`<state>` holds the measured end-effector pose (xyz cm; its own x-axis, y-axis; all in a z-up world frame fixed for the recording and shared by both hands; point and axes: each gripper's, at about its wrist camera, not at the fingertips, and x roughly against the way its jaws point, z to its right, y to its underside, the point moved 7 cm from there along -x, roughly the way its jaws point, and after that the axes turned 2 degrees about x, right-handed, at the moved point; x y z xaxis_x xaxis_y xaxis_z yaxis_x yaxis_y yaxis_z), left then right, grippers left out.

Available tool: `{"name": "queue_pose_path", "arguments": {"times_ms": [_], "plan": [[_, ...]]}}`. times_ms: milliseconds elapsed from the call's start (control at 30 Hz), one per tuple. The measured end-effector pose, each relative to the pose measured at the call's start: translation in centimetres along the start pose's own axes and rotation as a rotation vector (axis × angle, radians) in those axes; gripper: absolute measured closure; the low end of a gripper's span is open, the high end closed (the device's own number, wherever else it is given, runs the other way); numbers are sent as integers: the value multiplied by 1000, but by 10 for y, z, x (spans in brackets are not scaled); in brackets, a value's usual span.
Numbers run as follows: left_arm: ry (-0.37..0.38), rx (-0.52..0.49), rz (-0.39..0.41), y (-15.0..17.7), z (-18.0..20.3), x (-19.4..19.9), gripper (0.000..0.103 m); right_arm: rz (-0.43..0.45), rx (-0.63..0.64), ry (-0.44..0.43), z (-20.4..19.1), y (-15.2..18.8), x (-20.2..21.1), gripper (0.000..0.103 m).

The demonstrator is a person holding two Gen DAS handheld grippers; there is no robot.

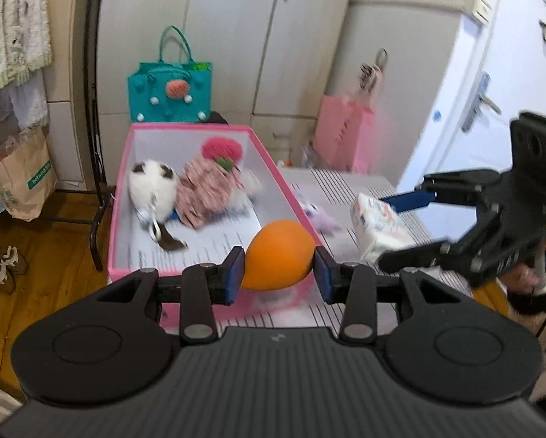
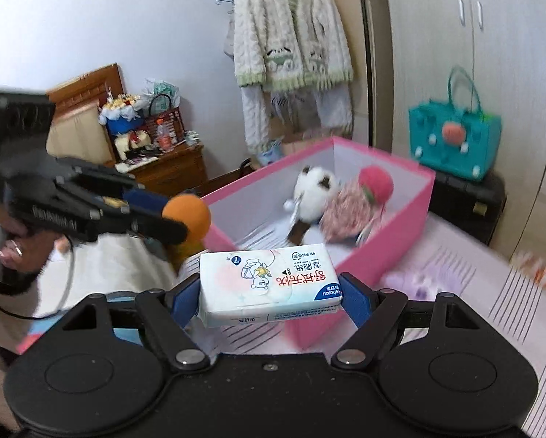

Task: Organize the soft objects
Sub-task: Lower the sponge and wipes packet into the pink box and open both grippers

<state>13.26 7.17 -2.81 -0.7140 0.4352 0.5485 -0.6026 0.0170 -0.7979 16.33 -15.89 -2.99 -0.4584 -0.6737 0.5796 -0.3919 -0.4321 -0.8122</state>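
Orange ball point(image 1: 278, 254): pinched between the blue pads of my left gripper point(image 1: 279, 268), above the near end of the pink box point(image 1: 194, 129).
Tissue pack point(image 2: 269, 283): clamped end to end in my right gripper point(image 2: 271, 297), beside the box.
Box contents: white plush point(image 1: 152, 188), pink checked doll point(image 1: 209, 189).
Purple plush point(image 1: 322, 217): on the striped cover point(image 1: 349, 182), outside the box.

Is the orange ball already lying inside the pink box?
No, the orange ball is clamped between the left claw's blue pads, held over the near rim of the pink box.
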Motion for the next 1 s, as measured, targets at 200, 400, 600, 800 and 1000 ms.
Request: {"name": "queue_pose_path", "arguments": {"times_ms": [200,400,600,800,1000], "plan": [[-25,32,58,-27,-26,-34,63,29,67,58,16,-27,-37,20],[-75,95,36,-23,-55,-87,63,-22,32,16,43,-35,-86,20],[-143,85,25,-30,-67,-112,62,-80,108,61,49,-38,-128,20],[-155,66,2,-31,-69,-124,60,-130,212,142,53,-35,-156,18],[-167,57,15,-31,-63,-122,54,-78,164,142,59,-37,-143,18]]}}
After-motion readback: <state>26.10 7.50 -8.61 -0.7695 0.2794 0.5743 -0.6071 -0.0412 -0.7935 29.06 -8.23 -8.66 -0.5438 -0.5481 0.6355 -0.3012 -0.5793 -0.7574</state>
